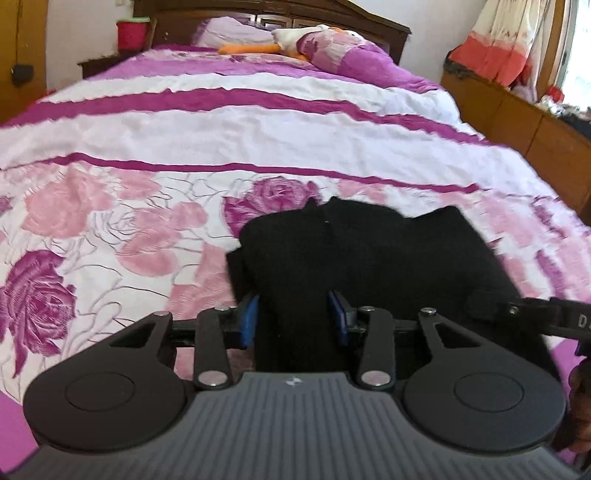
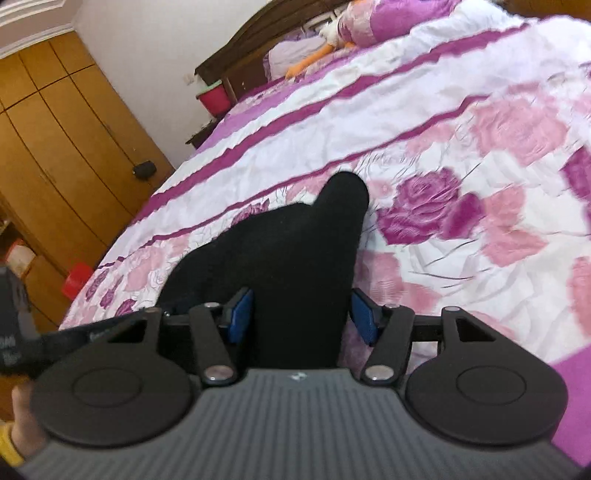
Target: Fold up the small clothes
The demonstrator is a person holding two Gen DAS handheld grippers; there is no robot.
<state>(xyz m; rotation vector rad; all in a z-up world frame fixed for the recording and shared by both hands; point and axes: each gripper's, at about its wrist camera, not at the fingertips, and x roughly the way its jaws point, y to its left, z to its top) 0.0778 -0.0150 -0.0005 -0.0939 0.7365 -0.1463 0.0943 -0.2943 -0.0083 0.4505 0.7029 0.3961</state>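
Observation:
A small black garment [image 1: 369,254] lies bunched on the floral bedspread [image 1: 147,229]. In the left wrist view it runs between the blue pads [image 1: 249,317] of my left gripper [image 1: 295,314], whose jaws stand partly apart around the cloth. The tip of the other gripper [image 1: 535,314] touches the garment's right edge. In the right wrist view the black garment [image 2: 295,258] runs between the blue pads [image 2: 364,317] of my right gripper [image 2: 301,314], and one end pokes up. Whether the pads pinch the cloth is unclear in both views.
The bed has pillows [image 1: 351,51] and a stuffed toy [image 1: 295,40] at the dark headboard [image 1: 277,14]. A wooden cabinet [image 1: 517,118] stands on the right, a wardrobe [image 2: 55,147] on the left, and a red bin [image 2: 214,98] sits by the nightstand.

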